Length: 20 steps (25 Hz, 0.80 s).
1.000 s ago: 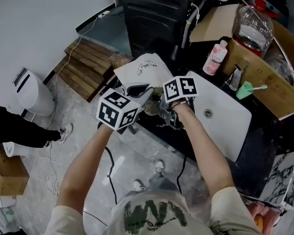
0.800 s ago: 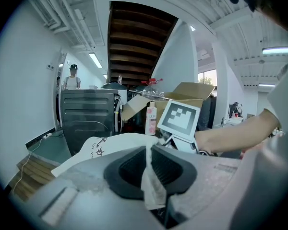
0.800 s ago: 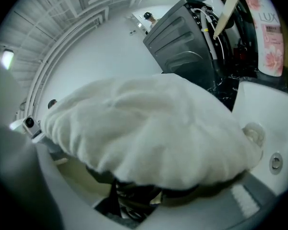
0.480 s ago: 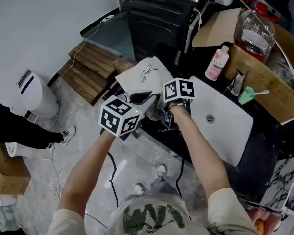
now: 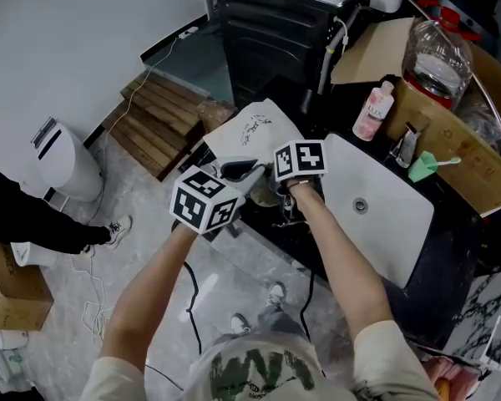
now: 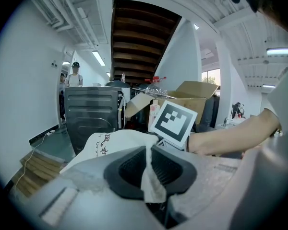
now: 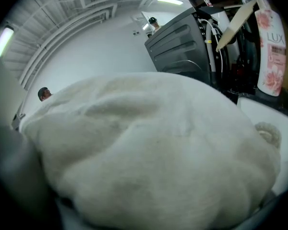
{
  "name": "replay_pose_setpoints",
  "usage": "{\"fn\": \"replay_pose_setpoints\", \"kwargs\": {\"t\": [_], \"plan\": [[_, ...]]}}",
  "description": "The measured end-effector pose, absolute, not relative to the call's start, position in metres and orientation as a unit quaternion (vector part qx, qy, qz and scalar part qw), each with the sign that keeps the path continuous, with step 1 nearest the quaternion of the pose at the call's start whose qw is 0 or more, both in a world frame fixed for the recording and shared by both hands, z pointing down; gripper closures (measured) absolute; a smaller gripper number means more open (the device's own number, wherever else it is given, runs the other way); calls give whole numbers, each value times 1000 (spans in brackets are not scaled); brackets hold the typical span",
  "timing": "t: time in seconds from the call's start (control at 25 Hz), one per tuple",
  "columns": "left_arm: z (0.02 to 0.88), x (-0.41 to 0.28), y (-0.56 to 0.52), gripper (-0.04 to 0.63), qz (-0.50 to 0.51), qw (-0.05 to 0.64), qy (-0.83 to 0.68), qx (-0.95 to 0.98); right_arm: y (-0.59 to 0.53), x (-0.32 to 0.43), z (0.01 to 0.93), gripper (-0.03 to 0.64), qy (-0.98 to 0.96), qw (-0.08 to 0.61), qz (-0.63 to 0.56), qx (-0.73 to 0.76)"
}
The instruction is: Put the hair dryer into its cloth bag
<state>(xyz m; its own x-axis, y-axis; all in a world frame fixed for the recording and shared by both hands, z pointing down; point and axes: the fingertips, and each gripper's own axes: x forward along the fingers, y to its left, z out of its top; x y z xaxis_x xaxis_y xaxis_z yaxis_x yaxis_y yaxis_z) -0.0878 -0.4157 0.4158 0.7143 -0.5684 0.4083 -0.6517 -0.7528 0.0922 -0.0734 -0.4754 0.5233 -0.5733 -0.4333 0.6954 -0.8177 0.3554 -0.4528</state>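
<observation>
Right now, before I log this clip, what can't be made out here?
1. Hair dryer: shown in no view; the white cloth bag fills the right gripper view, and the black-and-white marker cubes cover the middle in the head view.
2. Right claw: open or shut unknown; the bag hides its jaws in its own view.
3. Dark print on the bag: too small to read in the head view.

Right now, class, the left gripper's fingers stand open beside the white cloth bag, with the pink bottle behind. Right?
No: the left gripper has its fingers shut on a fold of the white cloth bag; the left gripper view shows it. The pink bottle does stand behind.
</observation>
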Motion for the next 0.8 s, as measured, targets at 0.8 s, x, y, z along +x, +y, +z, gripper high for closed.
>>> {"fn": "replay_pose_setpoints", "kwargs": {"t": [0.8], "plan": [[425,-91,-420,555,183,124,-333,916,-483,-70,523,329,-794,201,401,410]]}}
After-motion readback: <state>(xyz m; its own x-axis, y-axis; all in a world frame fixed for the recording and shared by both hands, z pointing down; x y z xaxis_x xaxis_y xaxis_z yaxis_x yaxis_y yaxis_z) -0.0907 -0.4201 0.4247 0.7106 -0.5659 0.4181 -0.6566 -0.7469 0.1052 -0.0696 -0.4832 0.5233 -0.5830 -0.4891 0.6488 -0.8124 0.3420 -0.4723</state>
